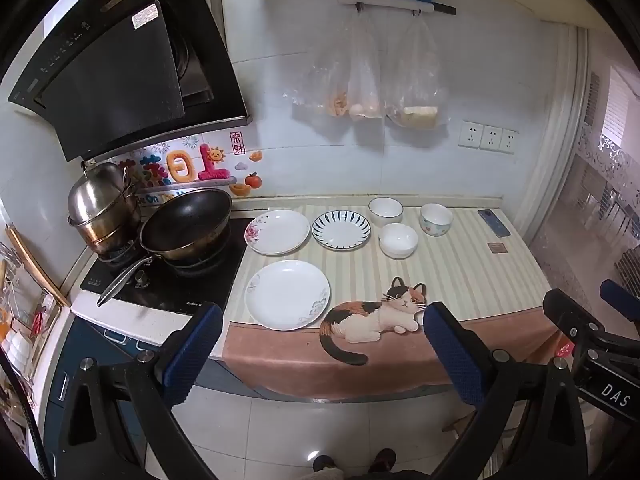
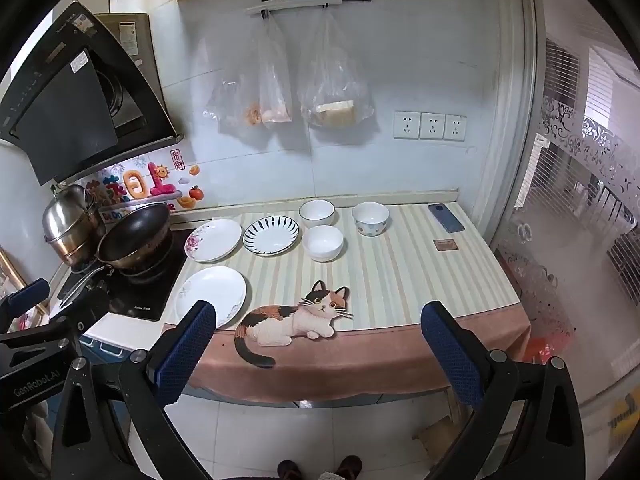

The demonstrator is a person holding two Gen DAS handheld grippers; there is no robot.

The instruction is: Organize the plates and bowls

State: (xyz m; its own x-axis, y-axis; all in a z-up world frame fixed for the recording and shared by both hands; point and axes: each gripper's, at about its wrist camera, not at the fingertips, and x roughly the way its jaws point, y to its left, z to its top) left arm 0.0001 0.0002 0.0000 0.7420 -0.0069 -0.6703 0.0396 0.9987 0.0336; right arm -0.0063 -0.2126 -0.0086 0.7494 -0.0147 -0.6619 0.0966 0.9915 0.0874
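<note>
While both grippers, left (image 1: 322, 332) and right (image 2: 316, 330), hang wide, empty, short of cat mat (image 1: 460, 272), I judge stacking unstarted: plates (image 1: 287, 294) left of bowls (image 1: 398, 240); next, reach nearest plate.

The left gripper (image 1: 322, 322) is showing 2 fingers with dark blue, dimpled pads (image 1: 192, 354) on black angular arms, each carrying round silver screws (image 1: 145, 357). The right gripper (image 2: 318, 322) is wearing the same blue pads (image 2: 452, 354) and black frame. White lettering is reading "DAS" on one body (image 1: 616, 390) and "GenRobot.AI" on the other (image 2: 36, 386).
</note>
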